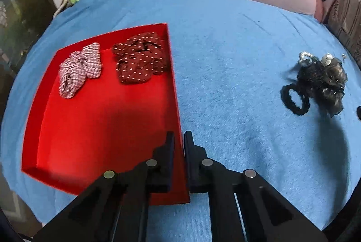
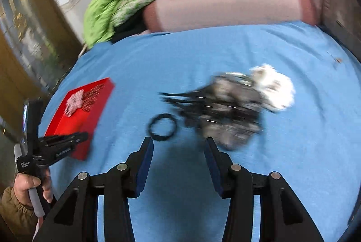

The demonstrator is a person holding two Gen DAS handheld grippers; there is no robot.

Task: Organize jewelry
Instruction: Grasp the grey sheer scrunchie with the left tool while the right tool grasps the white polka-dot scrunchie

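Sitting on a blue towel (image 1: 225, 61) spread over a bed, one red tray (image 1: 108, 129) holds two scrunchies side by side at its far end: a pink-and-white checked scrunchie (image 1: 79, 70) on the left and a dark red dotted scrunchie (image 1: 141, 59) against the right wall. The left gripper (image 1: 179, 142) hovers over the tray's near right wall, its jaws together with nothing between them, and the right wrist view shows a hand (image 2: 31, 187) holding its handle. Well apart from the tray, to the right, lies one loose pile of hair accessories (image 1: 322, 84): one black hair tie (image 1: 295, 98), dark frilly pieces and a string of pearly beads (image 1: 305, 58); how many pieces make up the pile cannot be told. In the blurred right wrist view one thin black ring (image 2: 162, 127) lies just left of the pile, and something white and fluffy (image 2: 277, 88) lies at its right. The right gripper (image 2: 179, 147) hangs near the pile, jaws apart and empty
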